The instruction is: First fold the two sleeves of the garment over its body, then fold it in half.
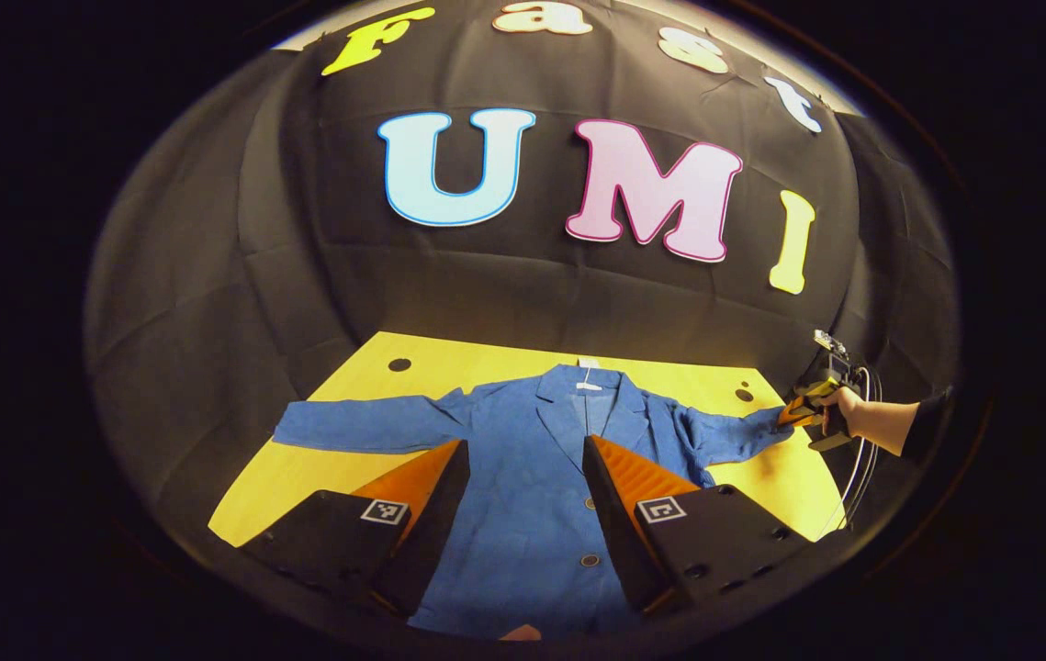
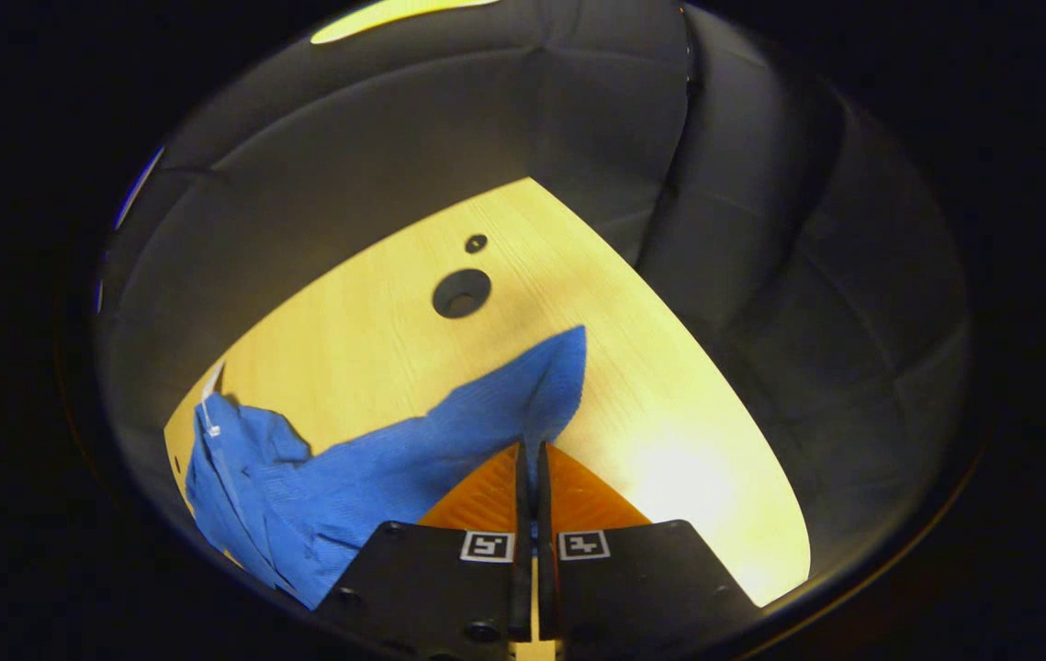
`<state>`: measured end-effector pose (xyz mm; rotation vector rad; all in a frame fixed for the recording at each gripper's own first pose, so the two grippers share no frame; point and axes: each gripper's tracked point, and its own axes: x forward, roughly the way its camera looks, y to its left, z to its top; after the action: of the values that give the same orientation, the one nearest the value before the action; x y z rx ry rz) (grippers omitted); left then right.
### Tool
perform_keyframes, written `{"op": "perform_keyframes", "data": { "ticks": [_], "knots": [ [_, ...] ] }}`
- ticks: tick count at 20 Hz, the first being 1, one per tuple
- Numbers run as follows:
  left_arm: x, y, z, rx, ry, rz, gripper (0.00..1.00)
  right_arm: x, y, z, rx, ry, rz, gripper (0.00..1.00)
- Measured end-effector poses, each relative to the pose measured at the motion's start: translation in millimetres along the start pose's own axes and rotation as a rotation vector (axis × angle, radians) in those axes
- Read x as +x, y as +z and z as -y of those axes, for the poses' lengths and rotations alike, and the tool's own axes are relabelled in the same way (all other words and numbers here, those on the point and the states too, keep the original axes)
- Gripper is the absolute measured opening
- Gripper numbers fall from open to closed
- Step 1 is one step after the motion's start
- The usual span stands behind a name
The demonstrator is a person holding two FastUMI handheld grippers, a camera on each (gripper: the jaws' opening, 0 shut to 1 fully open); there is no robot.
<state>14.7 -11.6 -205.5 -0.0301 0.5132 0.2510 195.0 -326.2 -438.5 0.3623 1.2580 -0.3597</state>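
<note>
Sleeve [image 2: 486, 413] edge hidden between right gripper [image 2: 530, 452] jaws

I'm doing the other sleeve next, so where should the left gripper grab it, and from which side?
Grip the free sleeve at its cuff end, coming from its outer side. It lies flat and straight out from the jacket on the table, so the cuff is the loose end to lift over.

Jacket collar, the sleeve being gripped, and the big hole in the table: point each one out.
Jacket collar [image 1: 585, 389], left gripper view, on the lapels below the neck opening.
Gripped sleeve [image 2: 486, 413], right gripper view, on the cloth ahead of the closed fingers.
Big hole [image 2: 462, 293], right gripper view, on its dark centre.
</note>
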Motion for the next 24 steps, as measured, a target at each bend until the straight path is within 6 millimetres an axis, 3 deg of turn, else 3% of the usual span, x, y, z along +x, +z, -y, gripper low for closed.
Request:
{"op": "perform_keyframes", "data": {
  "ticks": [2, 5, 8, 11, 14, 15, 18, 19, 24],
  "knots": [
    [-4, -5, -12, -0.013, -0.003, -0.008, 0.73, -16, 5, -10, -0.009, -0.011, 0.043, 0.04],
    [-12, -7, -31, -0.04, -0.01, -0.001, 0.73, -51, 8, -45, -0.033, 0.009, 0.114, 0.04],
    [-19, -14, -55, -0.074, -0.014, -0.005, 0.73, -86, 4, -112, -0.065, 0.063, 0.184, 0.04],
    [-32, -14, -85, -0.105, -0.007, 0.014, 0.73, -114, -17, -190, -0.132, 0.119, 0.226, 0.03],
    [-44, -20, -120, -0.13, 0.013, 0.026, 0.74, -129, -49, -271, -0.175, 0.173, 0.239, 0.0],
    [-48, -21, -132, -0.139, 0.026, 0.03, 0.73, -134, -63, -296, -0.192, 0.191, 0.232, 0.03],
    [-61, -33, -169, -0.187, 0.051, 0.036, 0.73, -142, -114, -367, -0.27, 0.239, 0.221, 0.0],
    [-62, -42, -180, -0.206, 0.063, 0.031, 0.74, -144, -132, -390, -0.296, 0.253, 0.218, 0.04],
    [-76, -69, -234, -0.285, 0.134, 0.036, 0.74, -125, -228, -467, -0.459, 0.24, 0.16, 0.03]
  ]
}}
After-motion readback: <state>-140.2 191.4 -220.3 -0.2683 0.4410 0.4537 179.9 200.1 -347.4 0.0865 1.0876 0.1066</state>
